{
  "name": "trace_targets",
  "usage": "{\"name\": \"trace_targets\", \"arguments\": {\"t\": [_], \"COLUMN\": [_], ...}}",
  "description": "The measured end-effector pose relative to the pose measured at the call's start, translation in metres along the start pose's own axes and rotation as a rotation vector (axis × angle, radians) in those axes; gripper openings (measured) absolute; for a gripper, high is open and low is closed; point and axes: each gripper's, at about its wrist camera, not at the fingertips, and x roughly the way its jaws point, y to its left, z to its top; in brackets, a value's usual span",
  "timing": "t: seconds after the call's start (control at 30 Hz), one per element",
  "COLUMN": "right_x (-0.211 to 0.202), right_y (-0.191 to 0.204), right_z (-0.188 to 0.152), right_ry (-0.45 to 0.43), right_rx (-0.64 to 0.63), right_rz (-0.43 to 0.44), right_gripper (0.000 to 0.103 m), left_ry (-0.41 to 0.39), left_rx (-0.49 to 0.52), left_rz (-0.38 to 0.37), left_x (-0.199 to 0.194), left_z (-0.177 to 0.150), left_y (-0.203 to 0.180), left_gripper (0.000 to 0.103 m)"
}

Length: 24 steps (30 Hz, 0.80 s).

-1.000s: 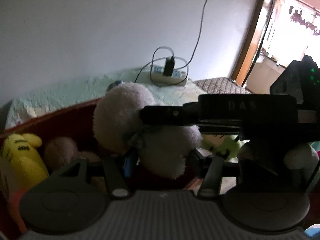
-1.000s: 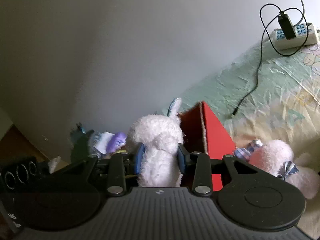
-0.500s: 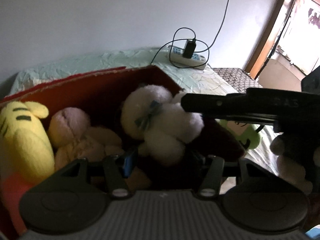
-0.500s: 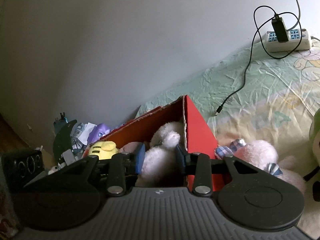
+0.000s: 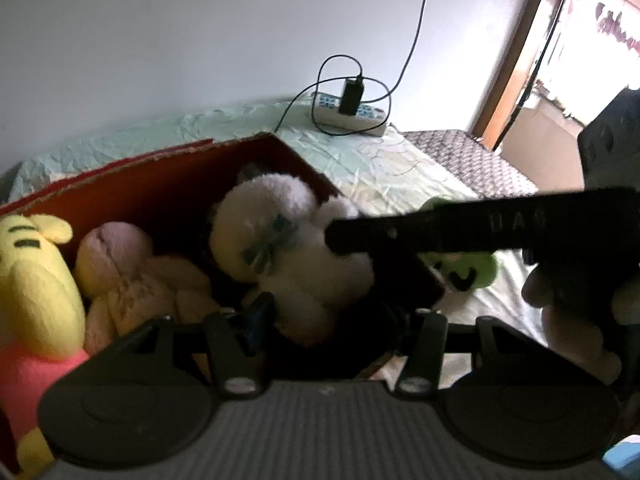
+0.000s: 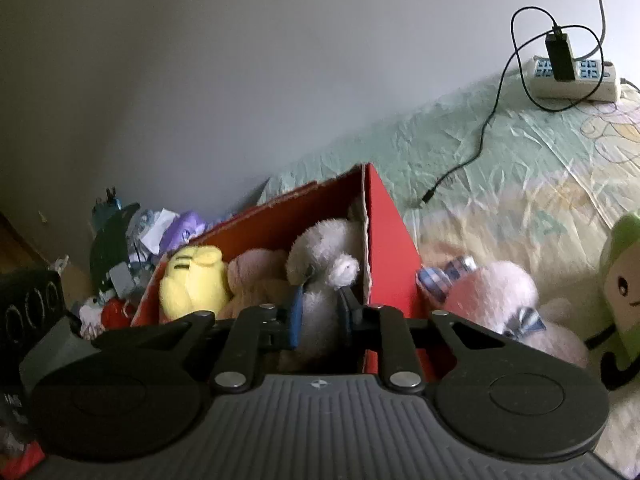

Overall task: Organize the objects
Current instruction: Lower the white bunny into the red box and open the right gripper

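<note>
The right tool is clenched on the white plush inside the red box – at the box's 3 o'clock end. The left tool – released, fingers spread – hovers at the box's 6 o'clock edge.

My box is red outside, darker red within, its torn rim showing pale cardboard. Between my blue pads sits a white plush with a grey-blue bow. Beside it lie a pale pink plush and a bright yellow one with black stripes on its head and a pink-red body. Out on the mint-green and cream patterned sheet lies a pink plush with blue-checked ears and bow, and a lime-green toy with a black-drawn face. The power strip is white with blue sockets; its charger and cable are black.
</note>
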Motion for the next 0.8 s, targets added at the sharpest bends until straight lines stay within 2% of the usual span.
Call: {"name": "trace_targets", "arguments": {"t": [0.3, 0.37, 0.47, 0.5, 0.63, 0.8], "right_x": [-0.006, -0.005, -0.002, 0.002, 0.004, 0.000], "right_y": [0.010, 0.013, 0.019, 0.020, 0.025, 0.026], "right_z": [0.000, 0.000, 0.000, -0.002, -0.007, -0.008], "right_ry": [0.070, 0.081, 0.107, 0.141, 0.140, 0.131], "right_rx": [0.003, -0.004, -0.031, -0.026, -0.040, -0.042], "right_rz": [-0.046, -0.062, -0.090, -0.094, -0.108, -0.114], "right_gripper": [0.020, 0.019, 0.016, 0.015, 0.014, 0.016], "left_ry": [-0.002, -0.001, 0.010, 0.017, 0.034, 0.038], "left_rx": [-0.023, -0.045, -0.075, -0.084, -0.122, -0.123], "left_rz": [-0.037, -0.044, -0.018, -0.006, 0.030, 0.062], "left_x": [-0.011, -0.014, -0.013, -0.013, -0.013, -0.011], "left_z": [0.002, 0.002, 0.000, -0.001, -0.004, -0.004], "left_y": [0.001, 0.005, 0.013, 0.015, 0.023, 0.020], "left_gripper": [0.056, 0.061, 0.064, 0.064, 0.064, 0.064]}}
